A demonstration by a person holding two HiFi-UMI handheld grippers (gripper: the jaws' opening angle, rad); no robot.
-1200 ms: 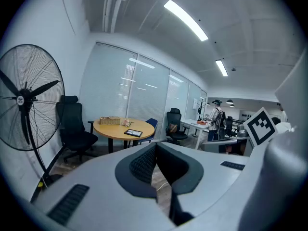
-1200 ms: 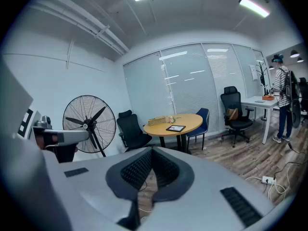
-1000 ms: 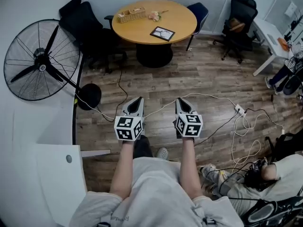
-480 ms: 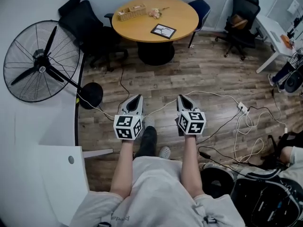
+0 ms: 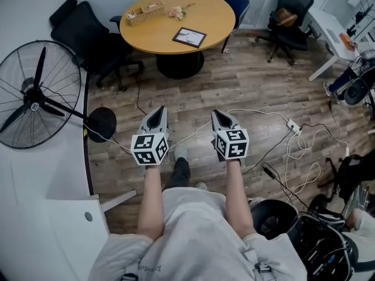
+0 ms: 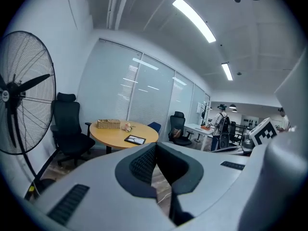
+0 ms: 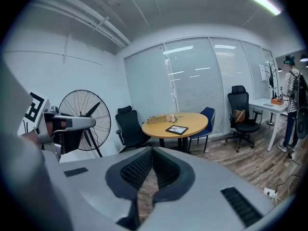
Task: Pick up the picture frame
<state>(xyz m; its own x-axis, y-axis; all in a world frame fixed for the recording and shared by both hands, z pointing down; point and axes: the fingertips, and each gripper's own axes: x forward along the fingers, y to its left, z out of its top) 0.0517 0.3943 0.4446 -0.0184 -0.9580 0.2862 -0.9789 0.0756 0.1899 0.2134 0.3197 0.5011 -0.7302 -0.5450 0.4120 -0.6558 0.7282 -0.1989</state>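
— Across the floor ahead, where's the picture frame [image 5: 189, 37]?
— Flat on the round tabletop [image 5: 152, 34], near edge, well apart from me, midway between my left gripper [image 5: 157, 115] and right gripper [image 5: 221, 117]; both closed, empty, neither nearer.

Seen from the head view, the desk [image 5: 158, 33] stands at twelve o'clock, well beyond the left tongs [image 5: 157, 112] and right tongs [image 5: 218, 115], which sit side by side. On the desk, the picture frame [image 5: 189, 37] lies at four o'clock from the basket [image 5: 145, 10]. The fan [image 5: 35, 98] stands at nine o'clock, and a chair [image 5: 88, 37] sits between the fan and the desk.
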